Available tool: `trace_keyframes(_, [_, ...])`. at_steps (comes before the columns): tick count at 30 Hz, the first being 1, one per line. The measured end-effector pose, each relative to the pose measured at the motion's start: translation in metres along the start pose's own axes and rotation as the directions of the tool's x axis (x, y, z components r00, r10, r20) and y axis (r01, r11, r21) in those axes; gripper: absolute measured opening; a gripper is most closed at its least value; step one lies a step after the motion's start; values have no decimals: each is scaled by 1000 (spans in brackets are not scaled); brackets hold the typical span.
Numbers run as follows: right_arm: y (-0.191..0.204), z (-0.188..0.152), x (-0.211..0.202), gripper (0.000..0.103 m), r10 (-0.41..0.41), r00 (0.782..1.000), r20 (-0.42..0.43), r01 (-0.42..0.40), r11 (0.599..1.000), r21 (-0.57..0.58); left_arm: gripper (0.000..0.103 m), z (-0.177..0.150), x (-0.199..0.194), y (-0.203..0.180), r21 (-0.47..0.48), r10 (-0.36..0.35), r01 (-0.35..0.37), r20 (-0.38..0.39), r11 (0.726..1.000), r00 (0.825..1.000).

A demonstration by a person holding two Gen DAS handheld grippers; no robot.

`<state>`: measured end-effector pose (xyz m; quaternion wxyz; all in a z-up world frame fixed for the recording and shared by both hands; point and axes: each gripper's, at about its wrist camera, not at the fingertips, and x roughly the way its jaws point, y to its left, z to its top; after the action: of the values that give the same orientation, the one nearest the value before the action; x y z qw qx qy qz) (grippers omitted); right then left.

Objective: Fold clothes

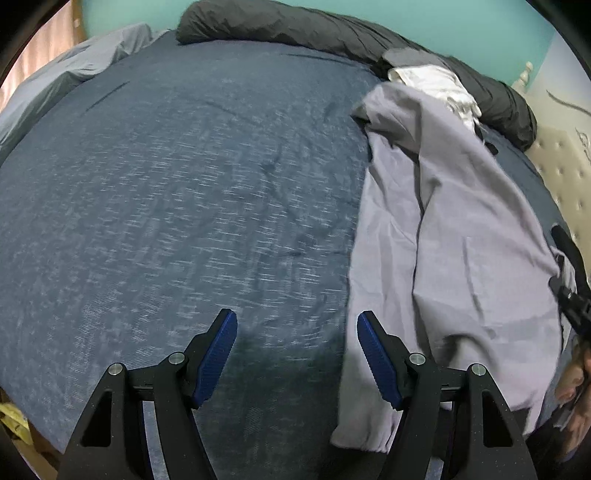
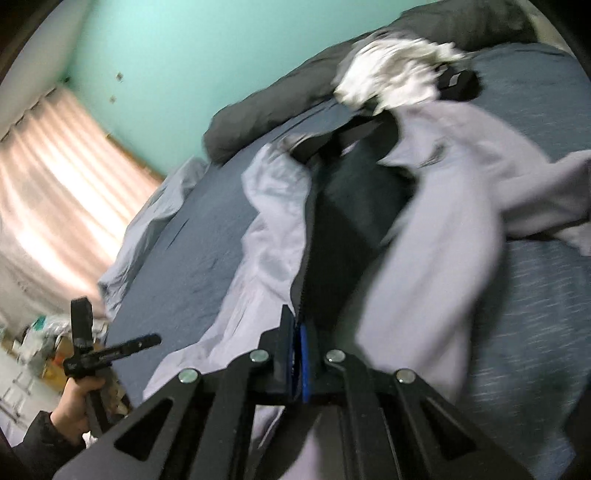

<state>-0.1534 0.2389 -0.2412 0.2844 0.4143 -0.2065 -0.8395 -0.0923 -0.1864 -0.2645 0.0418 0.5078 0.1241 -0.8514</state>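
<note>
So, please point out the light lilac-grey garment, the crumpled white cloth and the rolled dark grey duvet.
light lilac-grey garment (image 1: 461,221): left wrist view, middle.
crumpled white cloth (image 1: 439,85): left wrist view, centre.
rolled dark grey duvet (image 1: 258,22): left wrist view, left part.

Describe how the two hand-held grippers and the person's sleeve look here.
Left hand-held gripper: matte black angular linkage arms with silver round pivot bolts and ribbed blue finger pads. Right hand-held gripper: same black frame, silver bolts, blue pads. A dark sleeve covers the wrist.

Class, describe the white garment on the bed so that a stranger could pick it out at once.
Start from the bed's blue bedspread and follow the dark grey duvet rolled along its far edge. The white garment lies crumpled against that roll, just beyond the lilac jacket. It is the only white cloth there.
</note>
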Motion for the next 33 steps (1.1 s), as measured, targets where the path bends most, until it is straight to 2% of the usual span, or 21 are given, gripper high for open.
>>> trace_keyframes(3, [-17, 4, -11, 3, -4, 1000, 25, 3, 999, 37, 71, 1, 19, -10, 23, 1, 0, -44, 1000, 999])
trace_keyframes(7, [-20, 3, -15, 3, -2, 999, 33, 1, 1000, 30, 71, 1, 45, -12, 31, 6, -2, -103, 1000, 995])
trace_keyframes(12, [-20, 3, -12, 3, 15, 999, 32, -16, 999, 37, 71, -3, 61, -8, 0, -39, 39, -144, 999, 989])
trace_keyframes(14, [-22, 3, -10, 3, 18, 999, 30, -20, 999, 48, 59, -5, 62, -7, -5, -55, 55, -146, 998, 988])
trace_keyframes(15, [-23, 3, -10, 3, 19, 999, 30, -21, 998, 53, 40, -5, 60, -8, -1, -62, 63, -144, 998, 988])
trace_keyframes(16, [-23, 2, -10, 3, 19, 999, 29, -20, 998, 55, 27, -5, 59, -8, 3, -69, 70, -142, 998, 987])
trace_keyframes(17, [-24, 2, -9, 3, 18, 999, 28, -20, 998, 56, 20, -4, 57, -10, 16, -75, 78, -139, 997, 987])
trace_keyframes(18, [-24, 2, -9, 3, 18, 999, 27, -19, 998, 58, 8, -3, 54, -13, 35, -77, 83, -136, 996, 988])
trace_keyframes(20, [-24, 2, -8, 3, 15, 1000, 26, -17, 998, 58, 3, 0, 44, -15, 67, -75, 84, -119, 994, 990])
trace_keyframes(27, [-25, 0, -8, 3, 17, 1000, 20, -18, 998, 66, 0, 16, 9, -3, 101, -76, 82, -62, 991, 995])
trace_keyframes(30, [-25, -1, -8, 3, 17, 1000, 21, -18, 997, 69, 0, 17, 11, 5, 69, -86, 91, -73, 993, 994])
trace_keyframes(32, [-24, -1, -8, 3, 18, 1000, 21, -19, 997, 71, 7, 13, 22, 8, 29, -101, 105, -119, 994, 988])
trace_keyframes(33, [-24, -1, -8, 3, 18, 1000, 20, -20, 997, 72, 25, 10, 28, 10, 18, -98, 101, -132, 995, 986])
